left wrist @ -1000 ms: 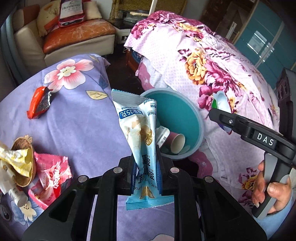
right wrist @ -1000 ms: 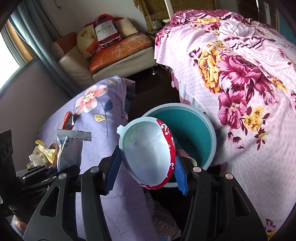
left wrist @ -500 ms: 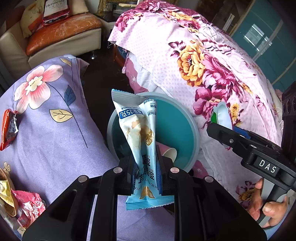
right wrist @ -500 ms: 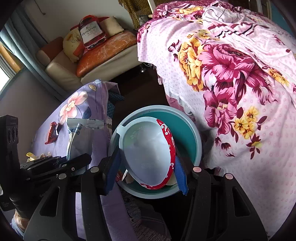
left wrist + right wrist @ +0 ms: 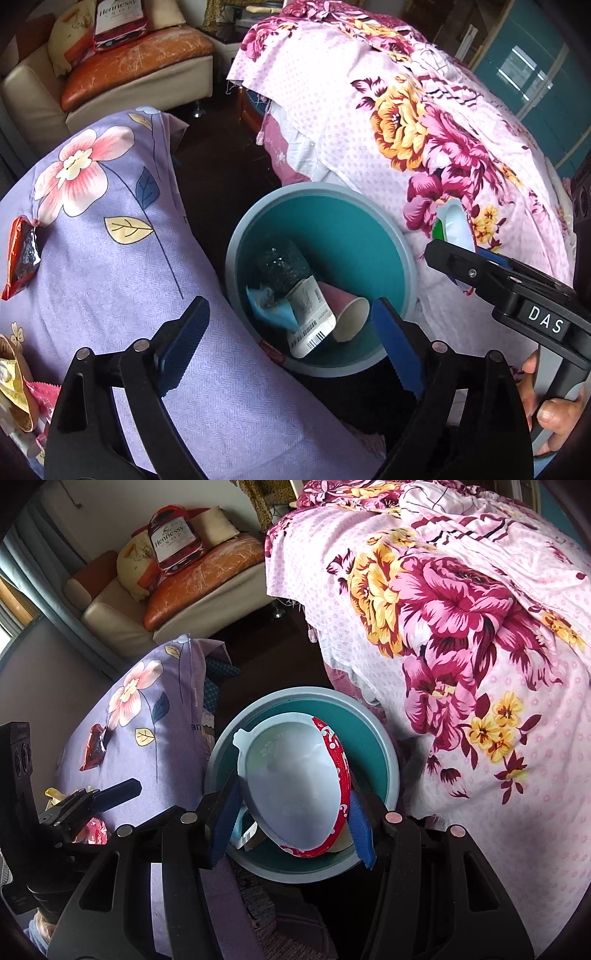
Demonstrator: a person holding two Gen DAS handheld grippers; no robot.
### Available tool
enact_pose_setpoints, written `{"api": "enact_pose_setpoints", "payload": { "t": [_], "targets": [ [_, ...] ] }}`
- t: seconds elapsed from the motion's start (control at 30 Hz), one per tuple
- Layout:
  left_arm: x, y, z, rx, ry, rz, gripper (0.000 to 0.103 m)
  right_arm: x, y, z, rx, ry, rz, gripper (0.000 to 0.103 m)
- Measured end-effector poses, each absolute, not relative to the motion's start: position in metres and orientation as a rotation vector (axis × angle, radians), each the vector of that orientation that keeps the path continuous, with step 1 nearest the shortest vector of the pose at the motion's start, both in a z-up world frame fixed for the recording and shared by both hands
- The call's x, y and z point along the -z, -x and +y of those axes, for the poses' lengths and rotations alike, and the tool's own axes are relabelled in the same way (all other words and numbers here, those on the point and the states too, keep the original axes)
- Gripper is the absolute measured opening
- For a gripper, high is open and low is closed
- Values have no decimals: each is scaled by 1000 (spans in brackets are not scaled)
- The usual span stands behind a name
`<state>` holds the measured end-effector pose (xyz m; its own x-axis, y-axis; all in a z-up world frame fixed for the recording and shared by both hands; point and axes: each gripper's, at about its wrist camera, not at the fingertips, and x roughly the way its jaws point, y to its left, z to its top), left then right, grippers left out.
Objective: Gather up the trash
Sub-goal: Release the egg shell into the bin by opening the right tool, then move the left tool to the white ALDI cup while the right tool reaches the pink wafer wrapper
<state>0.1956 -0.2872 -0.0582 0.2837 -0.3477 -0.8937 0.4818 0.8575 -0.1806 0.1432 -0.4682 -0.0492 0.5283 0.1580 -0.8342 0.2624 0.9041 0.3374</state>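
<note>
- Left gripper (image 5: 291, 336): jaws opening, blue pads wide apart, nothing between them. It sits over the near rim of the teal trash bin (image 5: 391, 236), lower centre of the left wrist view.
- In the bin: light-blue snack wrapper (image 5: 271, 310), clear bottle with barcode label (image 5: 295, 291), pink paper cup (image 5: 345, 314), all at the bottom.
- Right gripper (image 5: 291, 812): clamped on a white plastic bowl with red printed side (image 5: 295, 782), pads on both walls, bowl tipped with its mouth facing the camera.
- Key relation: in the right wrist view the bowl overlaps the bin opening, bin (image 5: 384, 738) directly behind and below it. Judged already above the mouth, so the next move looks like a plain release; the bin rim shows wider than the bowl.
- Risk, judged: bowl sits toward the near-left rim, could clip it.
- Left on the lilac floral cloth (image 5: 110, 266): red-and-dark wrapper (image 5: 22, 254) at left edge, gold wrapper (image 5: 13, 384) and pink wrapper (image 5: 46, 395) lower left. Left gripper is nearer those.
</note>
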Motion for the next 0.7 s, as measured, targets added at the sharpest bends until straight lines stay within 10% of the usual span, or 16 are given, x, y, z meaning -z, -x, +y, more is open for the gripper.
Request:
{"api": "enact_pose_setpoints", "payload": {
  "t": [0.37,0.5,0.7],
  "targets": [
    [58,-190,-266,538,-104,1169,92,53,-155,-453,51,-435,1056,52],
    [58,-188,-260,541,-96,1172,93,52,-157,-446,47,-434,1055,75],
    [57,-184,-248,529,-93,1170,93,51,-155,-438,66,-425,1074,77]
  ]
}}
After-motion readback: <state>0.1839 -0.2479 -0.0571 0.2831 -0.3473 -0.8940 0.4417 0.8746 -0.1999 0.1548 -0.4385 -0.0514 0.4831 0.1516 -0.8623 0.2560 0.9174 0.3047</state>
